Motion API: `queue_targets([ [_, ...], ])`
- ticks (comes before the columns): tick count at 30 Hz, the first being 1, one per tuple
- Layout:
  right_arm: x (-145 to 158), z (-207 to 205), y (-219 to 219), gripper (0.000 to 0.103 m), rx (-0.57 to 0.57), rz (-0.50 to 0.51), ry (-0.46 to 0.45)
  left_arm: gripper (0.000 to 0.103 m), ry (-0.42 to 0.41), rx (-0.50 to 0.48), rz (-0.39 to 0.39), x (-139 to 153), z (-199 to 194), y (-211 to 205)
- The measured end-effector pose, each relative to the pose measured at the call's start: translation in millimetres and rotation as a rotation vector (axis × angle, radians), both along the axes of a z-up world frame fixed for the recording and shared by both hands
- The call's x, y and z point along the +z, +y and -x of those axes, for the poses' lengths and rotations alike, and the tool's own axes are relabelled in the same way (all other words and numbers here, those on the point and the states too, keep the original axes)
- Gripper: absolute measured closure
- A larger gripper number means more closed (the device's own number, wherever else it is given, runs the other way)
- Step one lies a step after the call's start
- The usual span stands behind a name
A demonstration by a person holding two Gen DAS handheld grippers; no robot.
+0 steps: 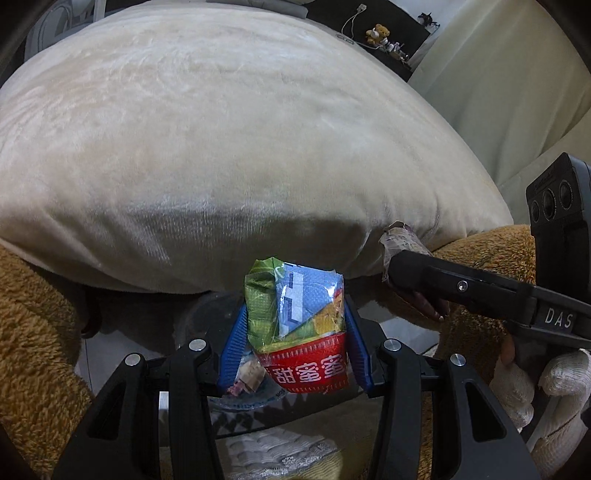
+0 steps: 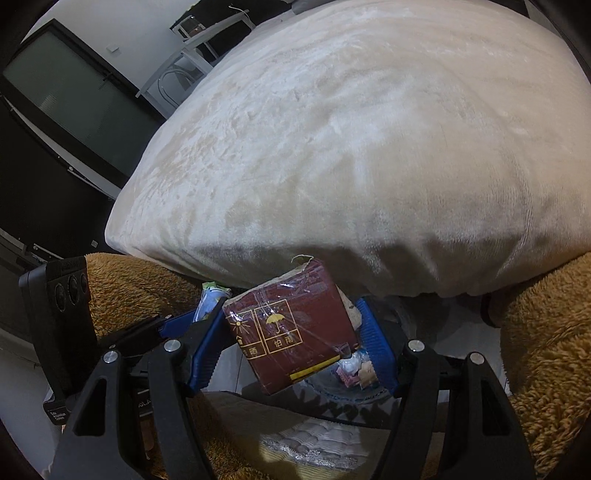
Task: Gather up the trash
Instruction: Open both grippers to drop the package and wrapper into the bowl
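Observation:
My left gripper (image 1: pixel 295 310) is shut on a crumpled snack packet (image 1: pixel 295 325), green and blue with a red band of white characters, squeezed between the blue pads. My right gripper (image 2: pixel 291 310) is shut on a maroon cardboard box (image 2: pixel 291 332) wrapped in clear tape and printed with yellow sun and umbrella marks. Both grippers point steeply down, side by side. Beneath them is a round container (image 2: pixel 343 400) with small scraps of trash (image 2: pixel 354 369) in it. In the left wrist view one black finger (image 1: pixel 443 280) of the right gripper reaches in from the right, with a gloved hand (image 1: pixel 535 384) behind it.
A big cream pillow (image 1: pixel 221 147) fills the space just beyond both grippers and overhangs the container. A brown fluffy blanket (image 2: pixel 546 350) lies on both sides. Dark furniture (image 2: pixel 74 110) stands at the far left, and a dark shelf with a small toy bear (image 1: pixel 376 33) is far behind.

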State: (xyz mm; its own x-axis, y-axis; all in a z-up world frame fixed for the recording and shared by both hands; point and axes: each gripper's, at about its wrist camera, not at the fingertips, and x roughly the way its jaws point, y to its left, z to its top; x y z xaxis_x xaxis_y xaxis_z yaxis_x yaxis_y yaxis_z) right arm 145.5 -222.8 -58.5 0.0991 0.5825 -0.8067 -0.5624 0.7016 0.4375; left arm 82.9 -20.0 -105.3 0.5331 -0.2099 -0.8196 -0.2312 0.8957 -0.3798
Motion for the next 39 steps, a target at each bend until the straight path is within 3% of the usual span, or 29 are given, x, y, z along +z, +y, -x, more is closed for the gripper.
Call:
queue_targets([
  [8,-34.6,-11.9,4.5,0.035,-0.041,0.09,0.153,0.056,0.132,-0.007,-0.002,-26.1,-6.8,-4.1],
  [13,-50.0,-16.3,6.5,0.035,-0.055,0.143,0.21,0.056,0.22,-0.002,0.067,-44.2,-11.2,0.6],
  [20,-68.9,-20.1,9.5,0.035,-0.069,0.173,0.291,0.056,0.267,0.023,0.117,-54.6,-11.2,7.3],
  [23,-72.0,-20.6,11.5,0.035,-0.074,0.181,0.295,0.056,0.283,0.031,0.148,-59.7,-11.7,10.1],
  [32,-74.3,-20.3,11.8,0.034,-0.076,0.2,0.292,0.054,0.293,0.023,0.133,-61.1,-13.4,5.9],
  [33,-74.2,-20.8,11.8,0.034,-0.077,0.2,0.294,0.053,0.296,0.023,0.133,-61.7,-13.8,5.3],
  [35,-74.8,-21.4,10.8,0.029,-0.082,0.198,0.297,0.037,0.294,0.034,0.13,-61.3,-13.1,6.8],
  [39,-74.4,-23.1,8.4,0.027,-0.095,0.194,0.289,0.037,0.287,0.038,0.12,-59.7,-13.0,7.8],
])
